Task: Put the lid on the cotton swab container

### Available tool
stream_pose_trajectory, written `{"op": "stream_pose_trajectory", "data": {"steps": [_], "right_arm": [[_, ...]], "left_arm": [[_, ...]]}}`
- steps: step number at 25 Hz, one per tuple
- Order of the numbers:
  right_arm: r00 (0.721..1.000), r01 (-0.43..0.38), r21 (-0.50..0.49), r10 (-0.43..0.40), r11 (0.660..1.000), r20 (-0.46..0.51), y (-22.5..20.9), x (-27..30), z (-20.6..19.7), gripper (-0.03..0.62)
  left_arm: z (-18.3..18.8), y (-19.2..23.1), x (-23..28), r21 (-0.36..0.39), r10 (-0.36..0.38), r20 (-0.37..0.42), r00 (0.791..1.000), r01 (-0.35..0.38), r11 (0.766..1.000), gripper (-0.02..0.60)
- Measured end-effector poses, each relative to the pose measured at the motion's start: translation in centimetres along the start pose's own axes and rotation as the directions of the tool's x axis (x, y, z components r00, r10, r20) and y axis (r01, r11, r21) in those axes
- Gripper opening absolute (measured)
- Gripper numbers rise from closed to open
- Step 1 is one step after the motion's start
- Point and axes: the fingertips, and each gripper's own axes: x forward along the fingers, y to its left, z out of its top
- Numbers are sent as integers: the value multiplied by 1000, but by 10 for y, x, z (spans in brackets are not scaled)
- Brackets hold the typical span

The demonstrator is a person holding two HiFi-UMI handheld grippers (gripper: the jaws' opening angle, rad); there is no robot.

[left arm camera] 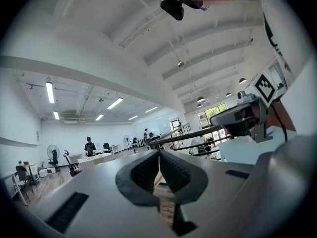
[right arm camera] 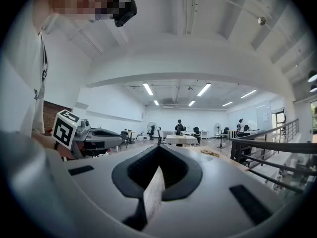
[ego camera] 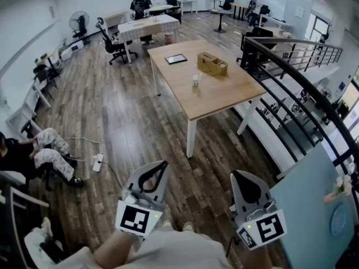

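Observation:
A small white cotton swab container [ego camera: 196, 80] stands on the wooden table [ego camera: 224, 97], far ahead of me across the floor. From here I cannot make out its lid. My left gripper [ego camera: 163, 164] and right gripper [ego camera: 238, 175] are held close to my body, well short of the table. Both are shut with nothing between the jaws. In the left gripper view the left gripper [left arm camera: 158, 153] points up into the room, and the right gripper [right arm camera: 159, 148] does the same in its own view.
A wicker basket [ego camera: 212, 64] and a tablet [ego camera: 175, 59] also lie on the table. A dark railing [ego camera: 291, 52] runs along the right. A pale blue panel [ego camera: 314, 217] stands at near right. A seated person [ego camera: 25, 156] and a power strip [ego camera: 97, 162] are at left.

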Motion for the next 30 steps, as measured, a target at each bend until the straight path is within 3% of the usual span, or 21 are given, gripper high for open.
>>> {"op": "stream_pose_trajectory", "data": {"steps": [9,17,30], "right_arm": [[1000,-11,25,11,1000,-1,-8,6,-1,26],[999,-9,43,11,999,-40,-23,-5,-21,26],[997,24,50,-21,998,-72,-72,30,-38,26]], "left_arm": [[6,3,10,16,-5,-2,1000,5,1000,26],[-4,-11,16,-46,-18,-37,999,16,999,26],[-4,-3,85,-1,-51,-7,999,51,999,26]]}}
